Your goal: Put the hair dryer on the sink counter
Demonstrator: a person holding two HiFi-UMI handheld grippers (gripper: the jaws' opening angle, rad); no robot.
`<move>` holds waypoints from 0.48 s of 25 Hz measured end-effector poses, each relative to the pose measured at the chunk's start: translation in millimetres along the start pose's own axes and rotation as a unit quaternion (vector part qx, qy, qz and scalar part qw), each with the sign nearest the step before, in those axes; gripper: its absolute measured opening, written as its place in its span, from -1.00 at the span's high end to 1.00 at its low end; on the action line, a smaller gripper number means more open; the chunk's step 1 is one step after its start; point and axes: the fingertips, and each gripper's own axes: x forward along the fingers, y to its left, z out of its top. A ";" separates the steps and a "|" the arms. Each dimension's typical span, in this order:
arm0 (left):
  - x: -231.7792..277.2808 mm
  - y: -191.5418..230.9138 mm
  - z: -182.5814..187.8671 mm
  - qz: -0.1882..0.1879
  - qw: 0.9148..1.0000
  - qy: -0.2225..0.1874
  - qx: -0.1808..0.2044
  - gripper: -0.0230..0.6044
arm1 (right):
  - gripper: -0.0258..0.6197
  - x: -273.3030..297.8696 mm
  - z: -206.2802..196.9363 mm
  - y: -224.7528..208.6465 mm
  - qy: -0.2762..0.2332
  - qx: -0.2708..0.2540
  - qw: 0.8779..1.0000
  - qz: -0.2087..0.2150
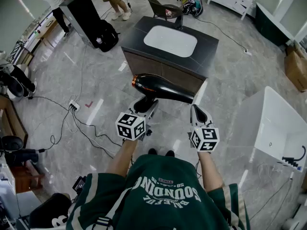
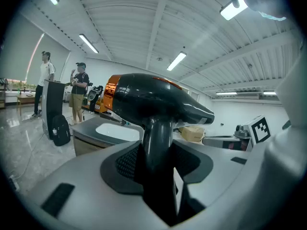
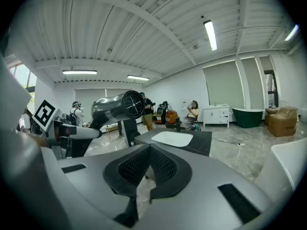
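Near to far: left tool (image 1: 146,104) clamped on the handle of the hair dryer (image 1: 163,87), handle running down between the jaws, grip looks solid. Right tool (image 1: 199,113) level w/ it, jaws together at the tips, nothing between, just below the nozzle end but not touching afaict. Dryer is in the air over the floor (image 1: 100,92), barrel across the view: orange rear end to the left, nozzle to the right, roughly parallel to the front edge of the sink bench (image 1: 206,44). The bench lies straight ahead, beyond the dryer, w/ a strip of floor between, so not there yet. Left hand carries it, so the move is prob. fwd and down. White basin (image 1: 170,40) takes up mid bench; dark flat top on the right side looks the widest spot for a barrel lying crosswise.
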 end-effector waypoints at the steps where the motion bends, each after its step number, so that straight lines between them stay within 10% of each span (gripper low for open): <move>1: 0.1 -1.0 -2.1 0.000 1.000 0.001 0.000 0.32 | 0.79 -1.6 -1.3 -0.4 -0.003 0.003 1.000 0.002; 12: -2.7 -4.0 -5.7 0.002 1.000 0.003 -0.004 0.32 | 0.78 -5.1 -8.4 1.3 0.006 0.005 1.000 0.010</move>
